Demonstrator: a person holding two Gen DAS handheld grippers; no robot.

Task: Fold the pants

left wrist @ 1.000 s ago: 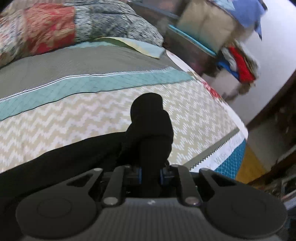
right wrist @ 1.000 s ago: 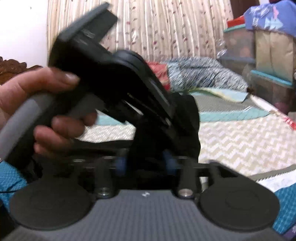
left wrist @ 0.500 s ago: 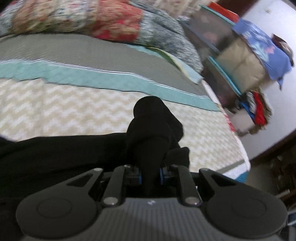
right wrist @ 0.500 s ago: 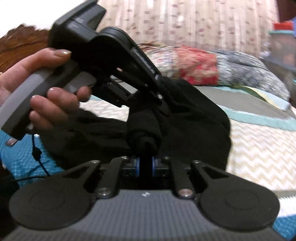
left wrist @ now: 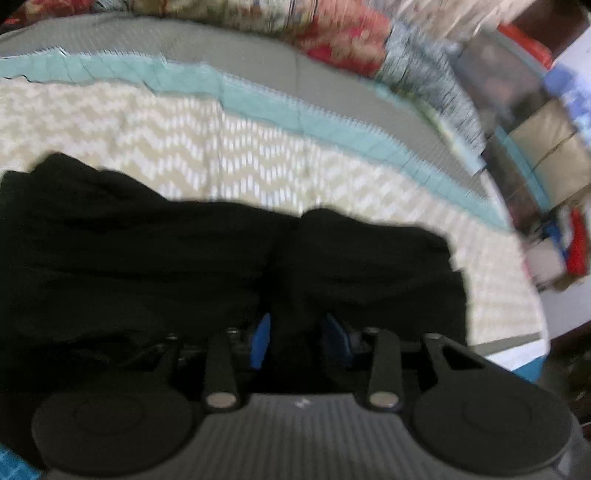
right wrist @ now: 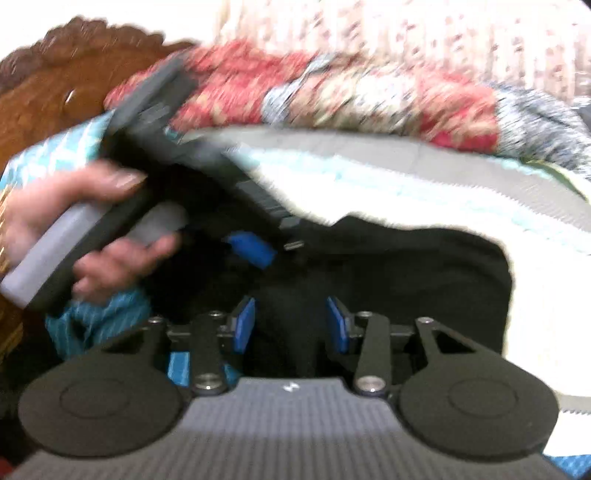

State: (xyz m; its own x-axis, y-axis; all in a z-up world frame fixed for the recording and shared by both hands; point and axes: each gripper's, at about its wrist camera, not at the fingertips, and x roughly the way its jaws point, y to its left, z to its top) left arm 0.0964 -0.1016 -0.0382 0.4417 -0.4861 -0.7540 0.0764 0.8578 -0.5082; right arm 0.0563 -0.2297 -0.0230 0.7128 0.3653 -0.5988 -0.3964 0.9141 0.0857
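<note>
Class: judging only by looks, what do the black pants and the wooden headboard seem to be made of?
Black pants: soft matte cloth, probably knit; they slump in rounded folds without shine. Headboard: likely carved, polished wood; reddish brown, scalloped edge, slight gloss. Blur hides finer texture.

This is a bedroom in a lived-in home. A bed fills most of the room, spread with a quilted cover (left wrist: pixel 229 155) in cream zigzag, teal and grey bands. At its far end lies a bunched patchwork quilt (right wrist: pixel 369 96) in red florals and grey print, and a carved dark wooden headboard (right wrist: pixel 55 85) rises at the far left. A pale patterned curtain (right wrist: pixel 443 33) hangs behind. To the right of the bed, stacked storage boxes (left wrist: pixel 550 155) and heaped clothes (left wrist: pixel 576 240) crowd the wall.
</note>
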